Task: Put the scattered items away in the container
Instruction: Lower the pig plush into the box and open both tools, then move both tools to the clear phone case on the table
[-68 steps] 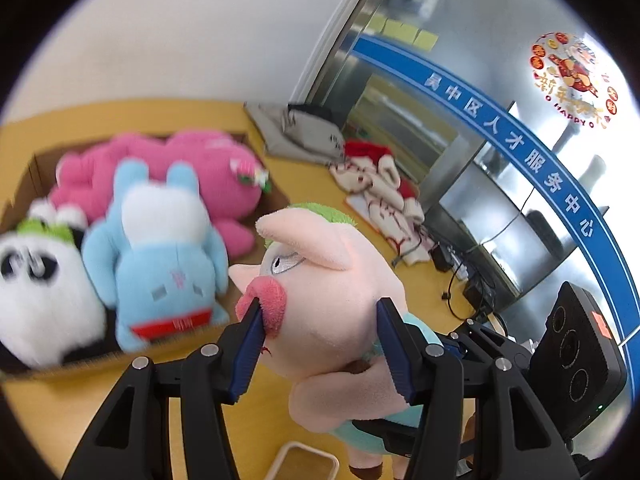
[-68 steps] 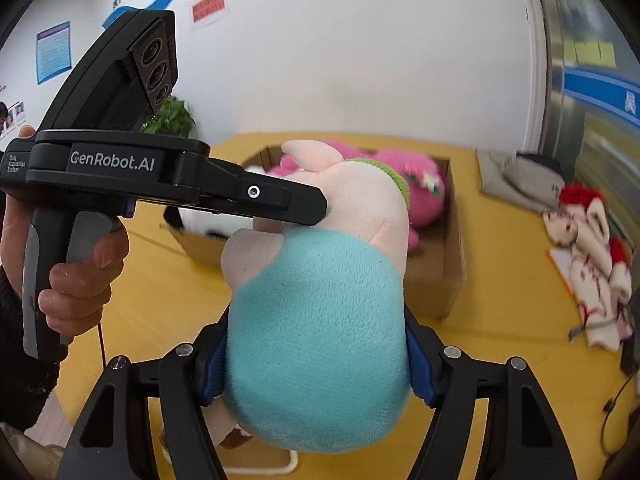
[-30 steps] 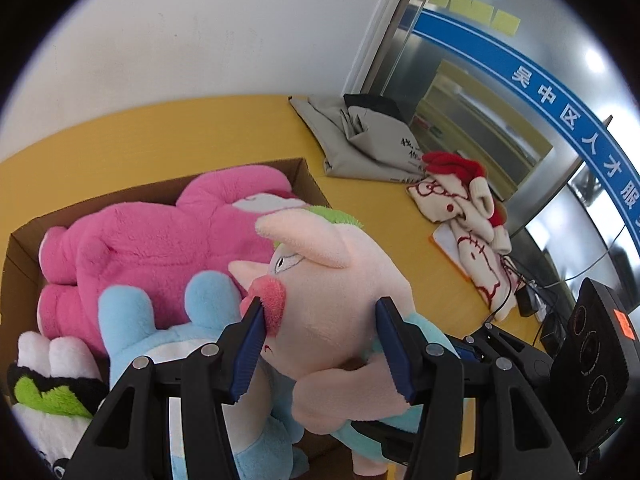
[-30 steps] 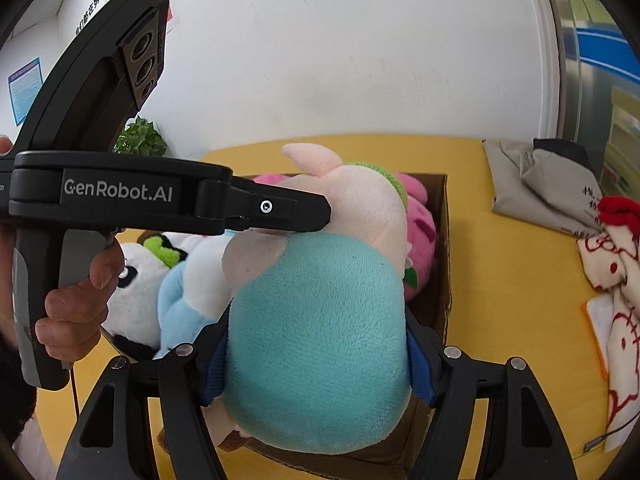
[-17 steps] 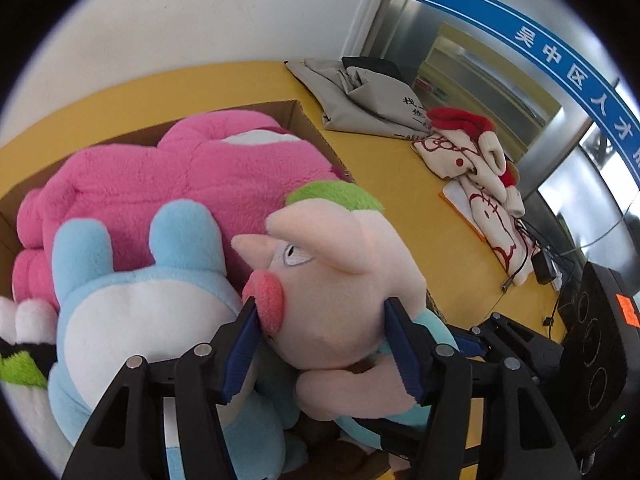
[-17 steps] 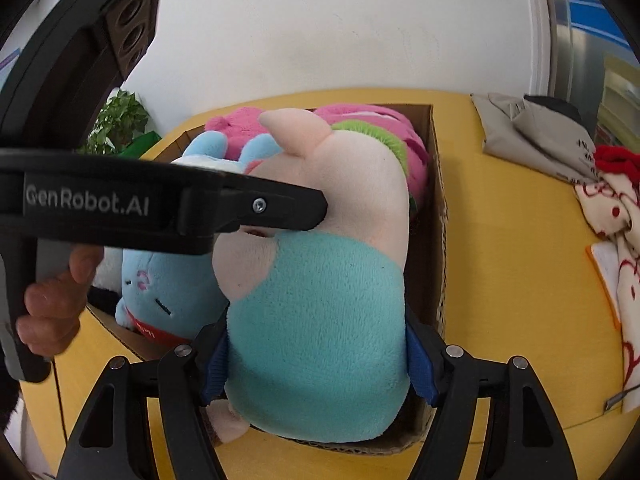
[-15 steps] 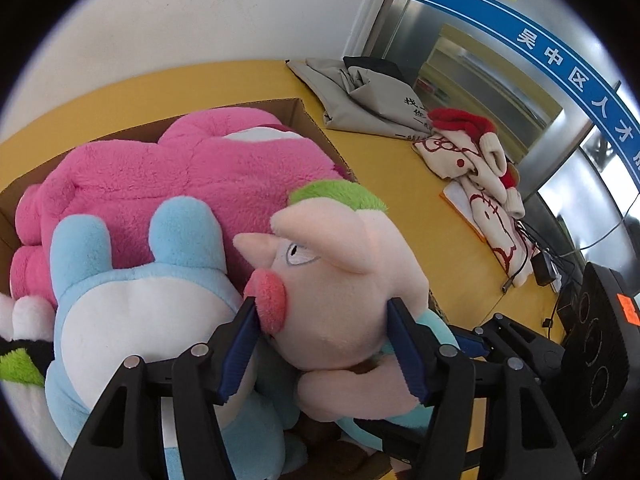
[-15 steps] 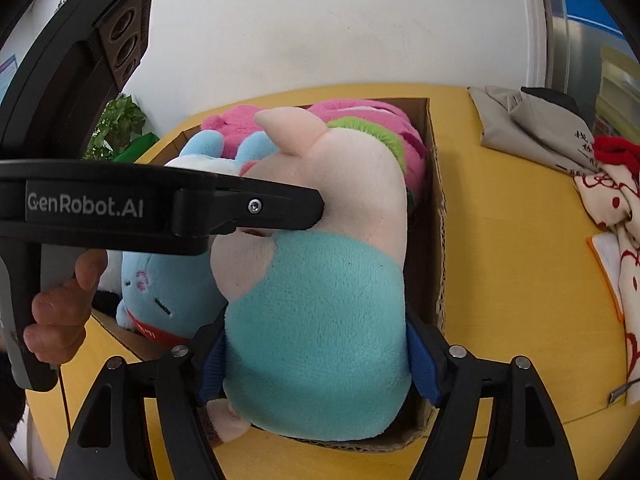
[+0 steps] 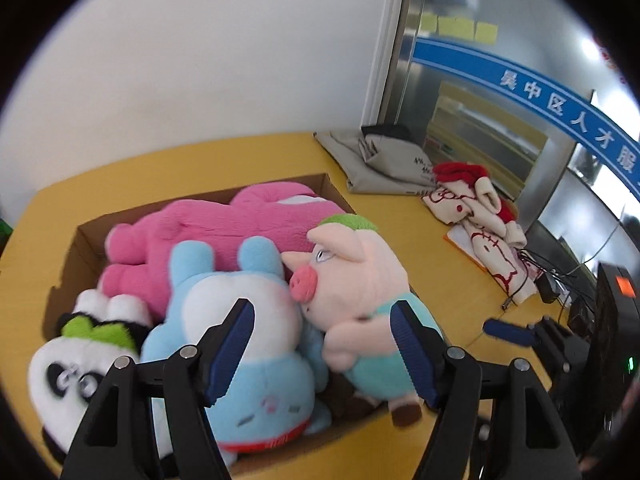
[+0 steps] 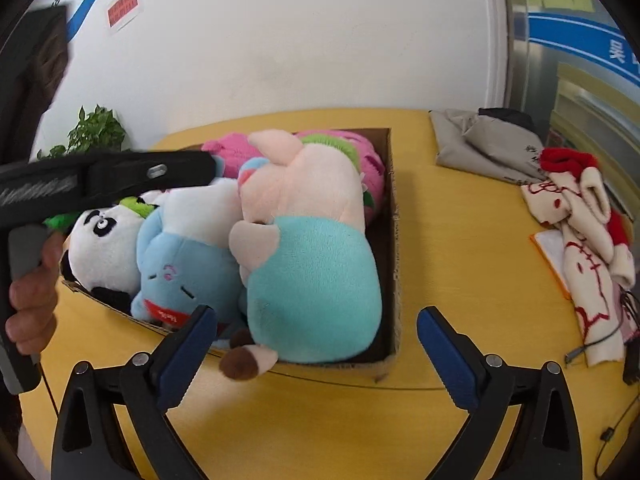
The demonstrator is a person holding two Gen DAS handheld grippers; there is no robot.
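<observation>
A pink pig plush in a teal shirt [image 9: 360, 292] [image 10: 308, 248] lies in the right end of the cardboard box [image 9: 86, 240] [image 10: 394, 216], beside a blue plush [image 9: 240, 332] [image 10: 184, 264], a panda plush [image 9: 76, 368] [image 10: 104, 244] and a big pink plush [image 9: 224, 220]. My left gripper [image 9: 324, 344] hangs above the box, its jaws opening, pads clear of the pig. My right gripper [image 10: 316, 344] stands wide at the box's near edge, jaws still opening, nothing pressed between them. A hand [image 10: 28, 300] grips the left gripper's handle.
The box sits on a yellow table [image 10: 460, 280]. A grey folded bag [image 9: 384, 160] [image 10: 488, 144] and a red-and-cream cloth toy [image 9: 480, 216] [image 10: 580, 216] lie to the right, with cables [image 9: 552, 276] near the table's edge. A potted plant [image 10: 96, 132] stands behind the left corner.
Both grippers let go of the pig plush and pulled back from it; it now lies in the box next to the blue plush. Both pairs of jaws have widened.
</observation>
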